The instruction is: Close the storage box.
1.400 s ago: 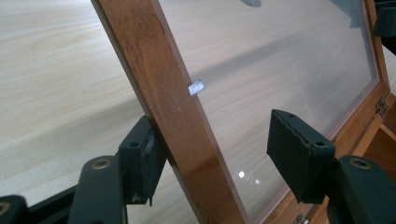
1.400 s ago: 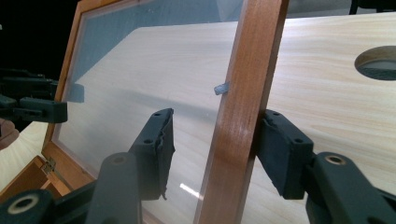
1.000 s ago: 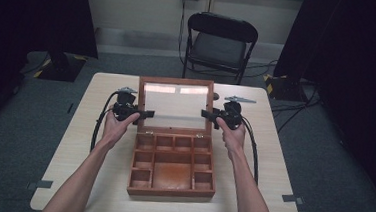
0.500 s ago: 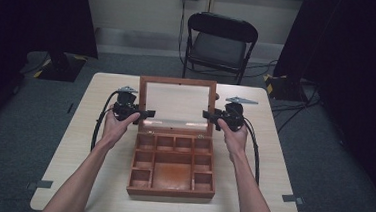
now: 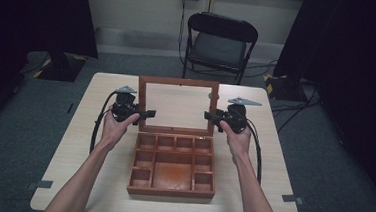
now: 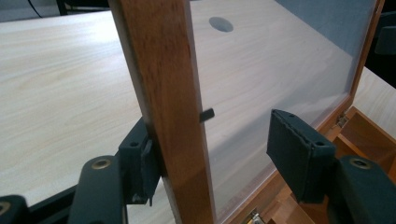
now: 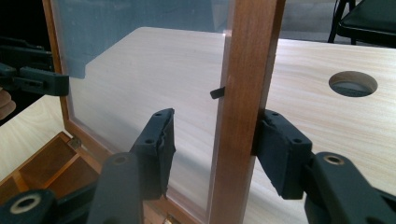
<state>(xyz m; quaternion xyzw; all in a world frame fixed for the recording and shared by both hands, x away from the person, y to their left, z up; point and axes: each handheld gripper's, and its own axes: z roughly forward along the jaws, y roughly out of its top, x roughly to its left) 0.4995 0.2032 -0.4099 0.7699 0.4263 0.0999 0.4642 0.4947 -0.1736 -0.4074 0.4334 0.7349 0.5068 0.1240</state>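
I can read no text, label, brand, number or sign anywhere: none on the wooden box (image 5: 172, 171) or its framed lid (image 5: 177, 105), none on my tongs, none on the bench (image 5: 271, 182). The yellow-and-black striping on the floor stands carries no words.

A lab-like recording room: black curtains (image 5: 37, 10) flank a light wooden table (image 5: 70, 178), tape marks (image 5: 40, 184) dot grey carpet (image 5: 2, 148), a folding chair (image 5: 220, 43) beside trailing cables (image 5: 291, 105).
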